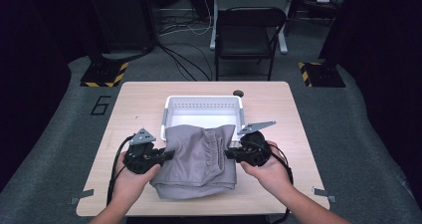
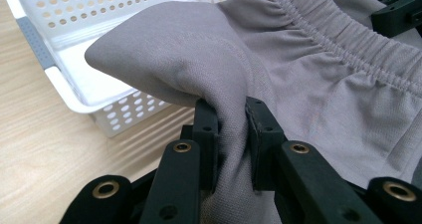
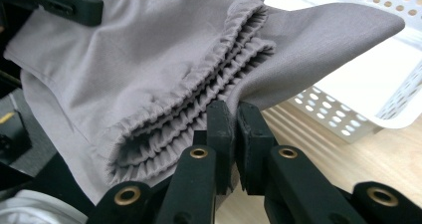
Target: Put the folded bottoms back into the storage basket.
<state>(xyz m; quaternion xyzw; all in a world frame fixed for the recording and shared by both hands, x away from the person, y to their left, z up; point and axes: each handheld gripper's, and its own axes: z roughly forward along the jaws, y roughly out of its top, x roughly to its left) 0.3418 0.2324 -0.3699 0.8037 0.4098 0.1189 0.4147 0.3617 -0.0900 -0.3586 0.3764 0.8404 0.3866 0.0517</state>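
A folded grey garment (image 1: 199,159) with an elastic waistband lies on the table's near half, its far edge lifted over the near rim of a white perforated basket (image 1: 203,104). My left gripper (image 1: 166,155) is shut on the garment's left side; in the left gripper view the cloth (image 2: 278,69) is pinched between the jaws of that gripper (image 2: 232,129). My right gripper (image 1: 230,154) is shut on the right side, and in the right gripper view this gripper (image 3: 235,129) clamps cloth beside the gathered waistband (image 3: 209,79). The basket (image 2: 59,40) (image 3: 368,84) holds nothing that I can see.
The wooden table (image 1: 134,109) has bare room left and right of the basket. A small dark round object (image 1: 238,93) sits near the far edge. A black folding chair (image 1: 249,35) stands beyond the table, with cables on the floor.
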